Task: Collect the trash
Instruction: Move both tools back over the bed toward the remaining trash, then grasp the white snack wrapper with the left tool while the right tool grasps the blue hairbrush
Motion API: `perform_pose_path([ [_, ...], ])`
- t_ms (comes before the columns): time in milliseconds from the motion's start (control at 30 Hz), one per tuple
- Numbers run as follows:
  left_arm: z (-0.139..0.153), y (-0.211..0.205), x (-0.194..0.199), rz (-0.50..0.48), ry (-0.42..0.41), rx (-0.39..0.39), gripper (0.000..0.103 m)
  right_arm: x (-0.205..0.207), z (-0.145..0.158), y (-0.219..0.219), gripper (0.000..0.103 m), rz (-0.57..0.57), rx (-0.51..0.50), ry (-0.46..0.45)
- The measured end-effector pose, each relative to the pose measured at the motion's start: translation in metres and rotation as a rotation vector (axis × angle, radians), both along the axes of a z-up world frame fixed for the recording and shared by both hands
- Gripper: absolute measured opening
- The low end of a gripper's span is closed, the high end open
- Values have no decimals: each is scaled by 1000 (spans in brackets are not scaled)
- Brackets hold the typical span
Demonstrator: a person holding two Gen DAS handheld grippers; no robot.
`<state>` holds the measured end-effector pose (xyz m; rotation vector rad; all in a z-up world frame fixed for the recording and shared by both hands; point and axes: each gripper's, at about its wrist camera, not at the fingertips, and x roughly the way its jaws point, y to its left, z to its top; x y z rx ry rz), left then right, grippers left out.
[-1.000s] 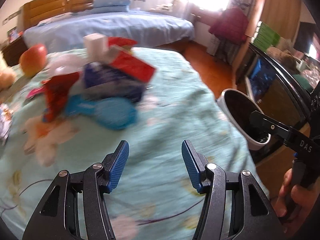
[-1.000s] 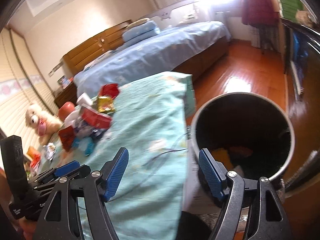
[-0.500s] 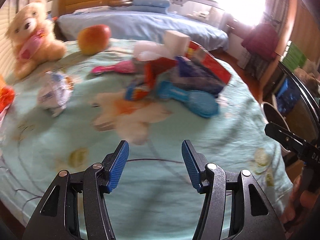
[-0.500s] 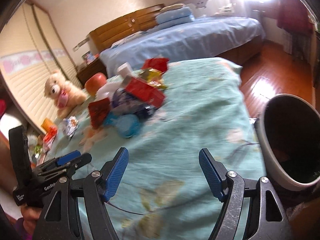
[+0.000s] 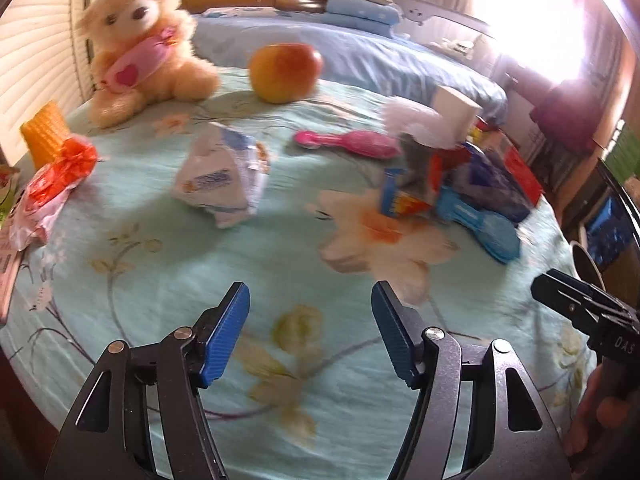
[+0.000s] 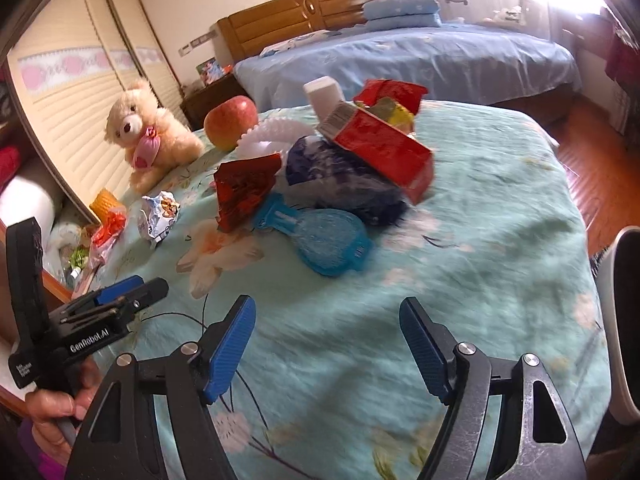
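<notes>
Crumpled wrapper [image 5: 222,178] on bedspread [image 5: 160,280] ahead-left of left gripper [image 5: 310,334], well apart, gripper spread, just opening, empty.

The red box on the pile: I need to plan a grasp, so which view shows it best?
The right wrist view: the red box lies tilted atop the dark blue bag, with its top, side and barcoded end visible. The left wrist view shows only a blurred red sliver behind the pile.

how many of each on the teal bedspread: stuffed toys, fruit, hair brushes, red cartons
stuffed toys: 1, teddy bear
fruit: 1, apple
hair brushes: 2, pink brush and blue brush
red cartons: 1, red carton
total: 5
</notes>
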<state>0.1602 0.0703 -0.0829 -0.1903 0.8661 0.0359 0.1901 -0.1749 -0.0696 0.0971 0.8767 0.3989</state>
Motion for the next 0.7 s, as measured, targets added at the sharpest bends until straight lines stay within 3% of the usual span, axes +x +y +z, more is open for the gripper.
perform_pose_path([
  [367, 2, 47, 33, 129, 7, 26, 75, 33, -7, 17, 76, 12, -63, 16],
  [567, 0, 52, 49, 130, 8, 31, 74, 41, -12, 26, 75, 15, -93, 18],
  [633, -1, 51, 51, 119, 15, 30, 49, 41, -12, 28, 68, 15, -106, 14],
  [667, -4, 50, 53, 107, 28, 29, 44, 41, -13, 29, 53, 14, -116, 12],
  [700, -4, 50, 53, 105, 29, 34, 40, 41, -13, 30, 46, 8, -127, 9],
])
